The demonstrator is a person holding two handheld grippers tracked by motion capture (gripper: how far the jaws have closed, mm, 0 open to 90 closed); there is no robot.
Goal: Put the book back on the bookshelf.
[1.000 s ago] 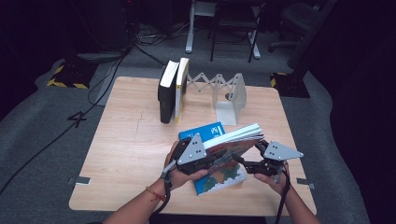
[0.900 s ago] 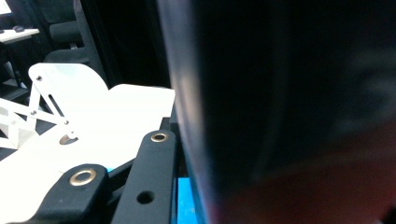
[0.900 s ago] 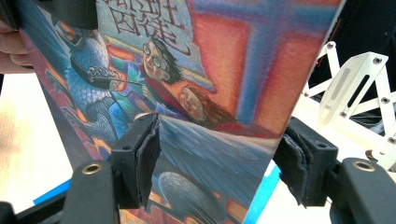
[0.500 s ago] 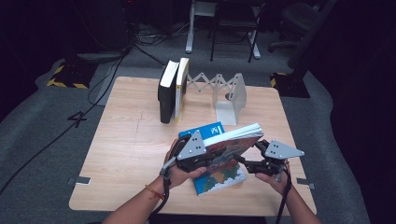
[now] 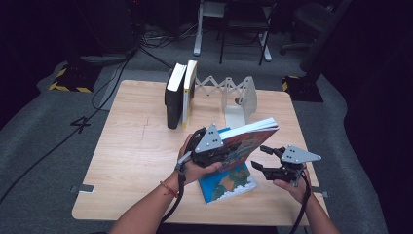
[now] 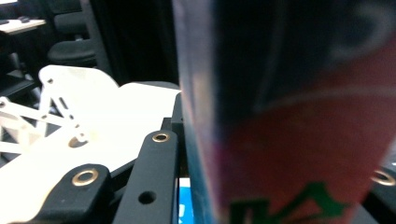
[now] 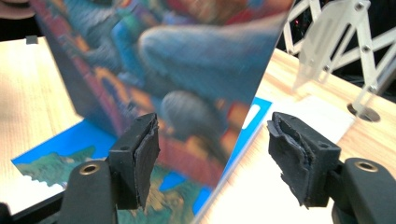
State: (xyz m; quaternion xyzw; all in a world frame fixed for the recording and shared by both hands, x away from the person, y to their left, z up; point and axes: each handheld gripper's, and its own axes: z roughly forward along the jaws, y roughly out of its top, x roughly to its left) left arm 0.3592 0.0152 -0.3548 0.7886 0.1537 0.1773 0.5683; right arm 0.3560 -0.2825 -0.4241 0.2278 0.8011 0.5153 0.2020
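Altogether four books are counted. One colourful book is clamped in the left gripper and held tilted above the table. Just below it one blue book lies flat. Two upright books stand well beyond, beside one white expanding rack. The right gripper is held open, empty, just beside the raised book's lower edge.
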